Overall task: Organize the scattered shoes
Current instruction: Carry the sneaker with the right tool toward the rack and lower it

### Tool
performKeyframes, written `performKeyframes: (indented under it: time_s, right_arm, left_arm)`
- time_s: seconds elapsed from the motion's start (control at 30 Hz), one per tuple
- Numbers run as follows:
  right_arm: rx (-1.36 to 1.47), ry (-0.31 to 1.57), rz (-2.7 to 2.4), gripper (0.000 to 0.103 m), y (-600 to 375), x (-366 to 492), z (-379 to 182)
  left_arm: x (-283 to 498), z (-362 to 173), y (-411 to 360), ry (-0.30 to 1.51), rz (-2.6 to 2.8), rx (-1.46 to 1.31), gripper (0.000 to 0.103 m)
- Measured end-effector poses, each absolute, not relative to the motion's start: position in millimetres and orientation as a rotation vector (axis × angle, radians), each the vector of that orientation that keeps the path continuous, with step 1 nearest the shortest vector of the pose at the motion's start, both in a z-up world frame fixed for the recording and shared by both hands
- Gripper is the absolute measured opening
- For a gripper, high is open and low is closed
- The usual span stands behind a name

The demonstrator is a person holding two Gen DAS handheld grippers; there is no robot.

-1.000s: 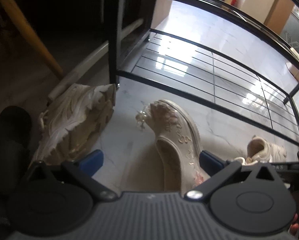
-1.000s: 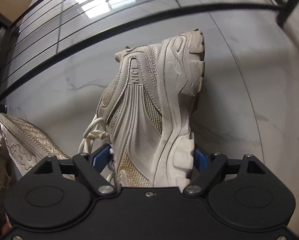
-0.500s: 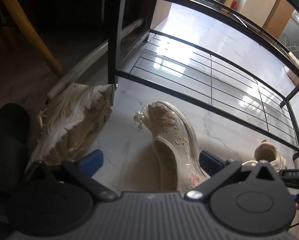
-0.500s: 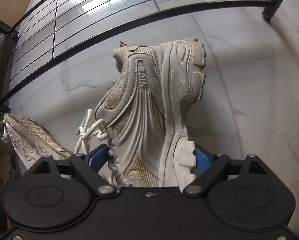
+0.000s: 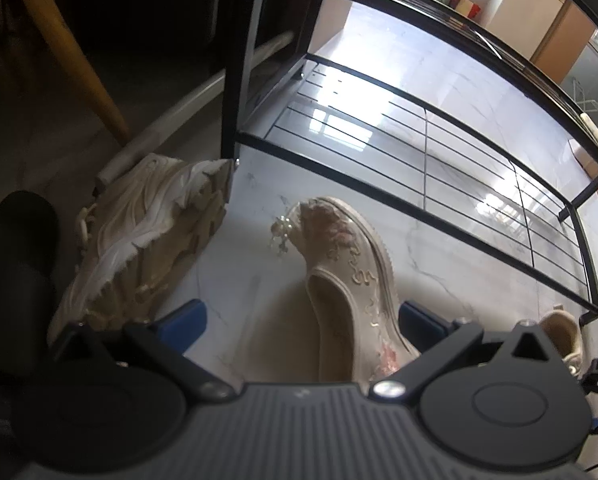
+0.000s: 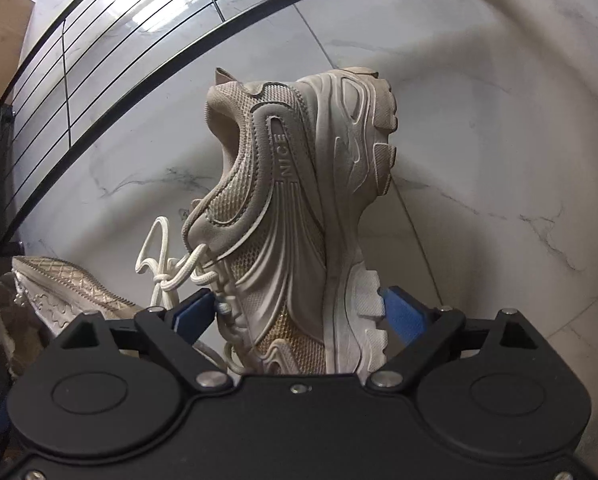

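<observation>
Shoes lie scattered on pale marble floor (image 6: 499,152) before a black wire shoe rack (image 5: 427,160). One beige chunky sneaker (image 6: 299,208), mesh-sided with "NICE" on its heel strip and loose white laces, is held off the floor, heel away from the camera, sole turned right. The right gripper (image 6: 299,312) is closed on its forefoot, blue pads pressing both sides. The left gripper (image 5: 299,316) stands wide open, holding nothing; an embroidered cream slip-on (image 5: 351,280) with a beaded toe ornament lies between its fingers, touching the right pad. Its left neighbour, a second chunky sneaker (image 5: 147,240), lies tipped on its side against the rack's post.
</observation>
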State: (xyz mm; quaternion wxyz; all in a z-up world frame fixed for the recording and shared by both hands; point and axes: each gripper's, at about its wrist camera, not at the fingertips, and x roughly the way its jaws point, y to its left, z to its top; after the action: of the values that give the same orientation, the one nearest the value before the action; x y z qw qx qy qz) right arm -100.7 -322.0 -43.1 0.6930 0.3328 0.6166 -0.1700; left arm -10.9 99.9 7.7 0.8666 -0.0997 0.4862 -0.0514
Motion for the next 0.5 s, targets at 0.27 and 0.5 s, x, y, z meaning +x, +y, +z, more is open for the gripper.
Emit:
performKeyframes:
  time_s: [0.27, 0.5]
  right_arm:
    - [0.640, 1.339, -0.389, 0.077, -335, -114, -36]
    - [0.631, 1.350, -0.388, 0.049, -339, -119, -42]
  left_arm:
    - [-12, 6, 98, 1.024, -0.108, -0.204, 0.102]
    - [-12, 3, 101, 1.049, -0.095, -0.222, 0.102]
